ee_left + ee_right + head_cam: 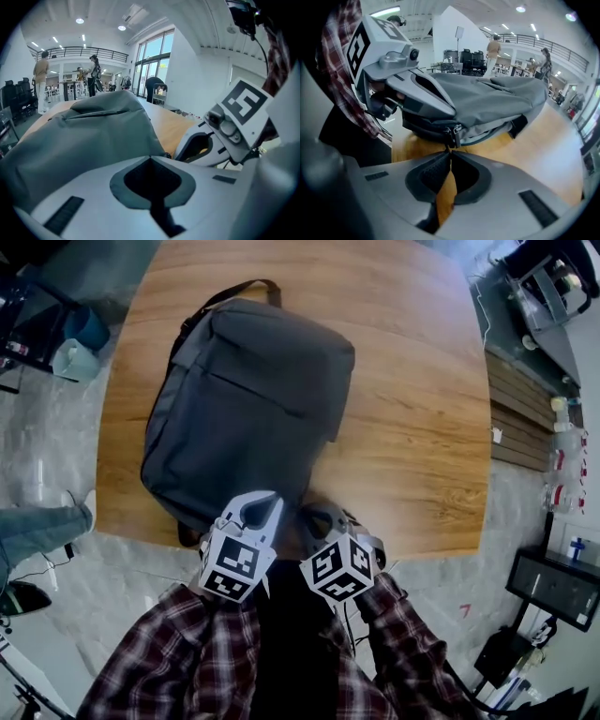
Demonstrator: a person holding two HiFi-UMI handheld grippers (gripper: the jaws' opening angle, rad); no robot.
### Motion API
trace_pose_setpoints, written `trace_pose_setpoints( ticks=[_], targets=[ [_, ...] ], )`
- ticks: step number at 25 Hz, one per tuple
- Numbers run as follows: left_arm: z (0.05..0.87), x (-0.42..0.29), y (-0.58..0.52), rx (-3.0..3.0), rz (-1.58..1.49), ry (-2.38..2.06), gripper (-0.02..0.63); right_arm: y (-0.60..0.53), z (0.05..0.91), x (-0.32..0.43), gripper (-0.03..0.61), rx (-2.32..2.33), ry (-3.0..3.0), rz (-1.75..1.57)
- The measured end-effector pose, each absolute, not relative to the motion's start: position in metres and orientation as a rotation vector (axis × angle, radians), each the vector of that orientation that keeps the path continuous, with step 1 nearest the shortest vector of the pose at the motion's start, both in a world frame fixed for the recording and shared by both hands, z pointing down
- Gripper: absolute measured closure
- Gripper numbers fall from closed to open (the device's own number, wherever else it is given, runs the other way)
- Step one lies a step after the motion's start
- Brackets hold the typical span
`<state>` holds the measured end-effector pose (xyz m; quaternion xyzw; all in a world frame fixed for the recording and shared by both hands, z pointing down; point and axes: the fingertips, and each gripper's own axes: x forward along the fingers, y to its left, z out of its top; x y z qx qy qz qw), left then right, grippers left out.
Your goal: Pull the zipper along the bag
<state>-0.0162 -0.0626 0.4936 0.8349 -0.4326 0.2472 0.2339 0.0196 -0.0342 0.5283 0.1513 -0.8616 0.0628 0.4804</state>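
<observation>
Zipper pull pinched in right tool, left tool closed

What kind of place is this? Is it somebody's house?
Probably not a house. It looks like a big open office or lab hall, with a railed balcony, tall windows and office chairs.

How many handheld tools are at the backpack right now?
2. The left tool sits shut at the near edge of the backpack; the right tool is beside it, pinching the zipper pull. None seem hidden.
</observation>
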Motion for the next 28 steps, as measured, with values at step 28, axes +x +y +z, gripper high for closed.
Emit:
trace_pose_setpoints(
  ticks=[28],
  targets=[
    [0.333,-0.011,-0.114,2.381,0.105,-1.311,0.603,-0.099,0.392,0.072,0.558,1.041,-2.421,0.532]
  ],
)
